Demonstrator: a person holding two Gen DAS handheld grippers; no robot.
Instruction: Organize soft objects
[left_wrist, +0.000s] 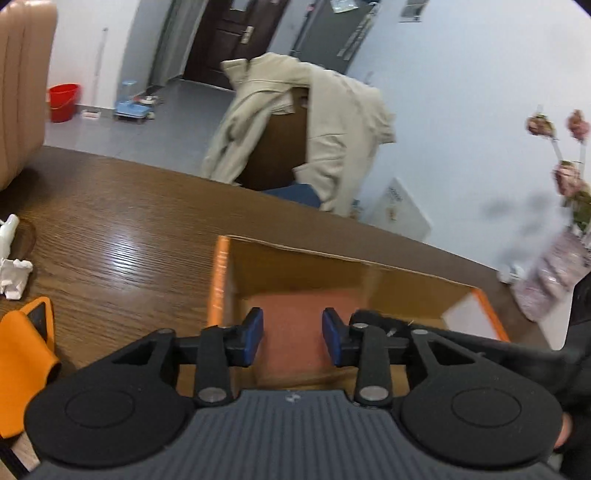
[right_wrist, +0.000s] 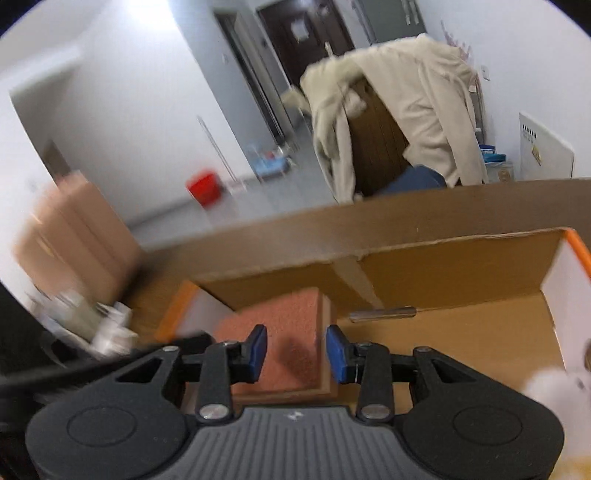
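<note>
An open cardboard box (left_wrist: 332, 266) with orange edges stands on the wooden table; it also shows in the right wrist view (right_wrist: 461, 266). A salmon-pink sponge pad (left_wrist: 291, 332) lies flat inside it, at the box's left in the right wrist view (right_wrist: 280, 321). My left gripper (left_wrist: 292, 339) is open and empty just above the pad. My right gripper (right_wrist: 296, 354) is open and empty over the pad's near right part. An orange cloth (left_wrist: 22, 354) lies on the table left of the box. A white fluffy thing (right_wrist: 554, 387) shows at the box's right edge.
A chair draped with a beige jacket (left_wrist: 325, 125) stands behind the table. Crumpled white paper (left_wrist: 14, 273) lies at the table's left. A pink vase with dried flowers (left_wrist: 554, 273) stands at the right. A thin metal rod (right_wrist: 382, 314) lies in the box.
</note>
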